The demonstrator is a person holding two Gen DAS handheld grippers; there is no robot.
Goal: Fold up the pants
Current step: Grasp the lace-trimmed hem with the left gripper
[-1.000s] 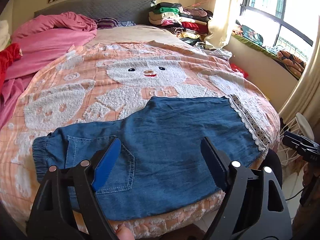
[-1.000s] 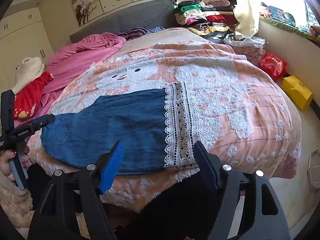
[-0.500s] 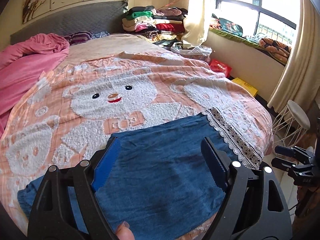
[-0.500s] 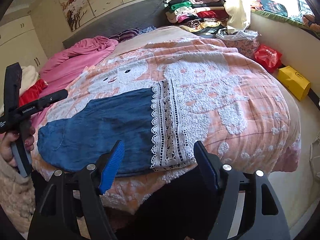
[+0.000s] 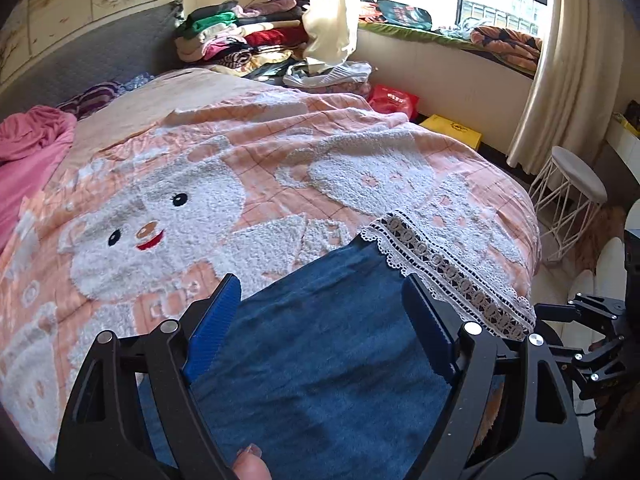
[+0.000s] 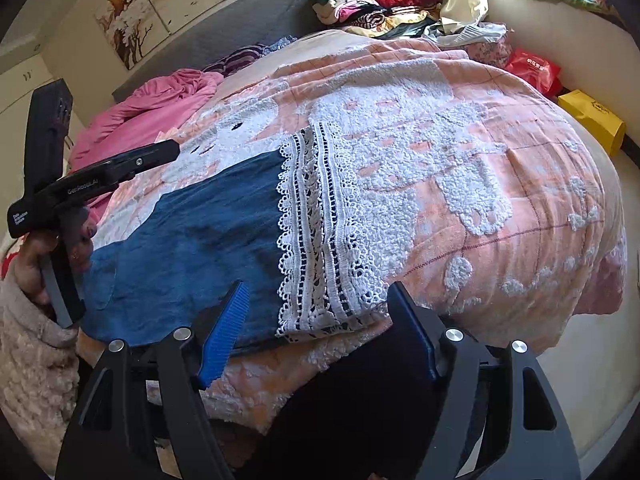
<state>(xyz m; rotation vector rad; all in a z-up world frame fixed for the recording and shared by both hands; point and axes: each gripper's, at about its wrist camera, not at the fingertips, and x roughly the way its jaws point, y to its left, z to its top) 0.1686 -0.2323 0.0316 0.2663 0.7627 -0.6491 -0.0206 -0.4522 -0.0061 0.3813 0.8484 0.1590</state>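
Note:
Blue denim pants (image 5: 332, 340) (image 6: 192, 248) with a white lace hem (image 5: 448, 276) (image 6: 320, 236) lie flat on a peach bear-print bedspread (image 5: 200, 200) (image 6: 460, 168), near the bed's front edge. My left gripper (image 5: 320, 312) hovers open above the leg, a little short of the lace, with nothing between its fingers. My right gripper (image 6: 316, 320) stands open at the bed's near edge, just below the lace hem, also holding nothing. In the right wrist view the left gripper (image 6: 92, 176) shows at the far left, held by a hand over the pants' other end.
A pink quilt (image 6: 160, 96) lies bunched at the bed's left. Stacked clothes (image 5: 240, 36) sit by the headboard. A red bag (image 6: 532, 68) and a yellow box (image 6: 592, 116) lie on the floor to the right. A white stool (image 5: 572, 192) stands by the curtain.
My left gripper has swept right along the pants from the waist and pocket end toward the lace hem. The right gripper has sunk slightly closer to the hem at the bed's edge.

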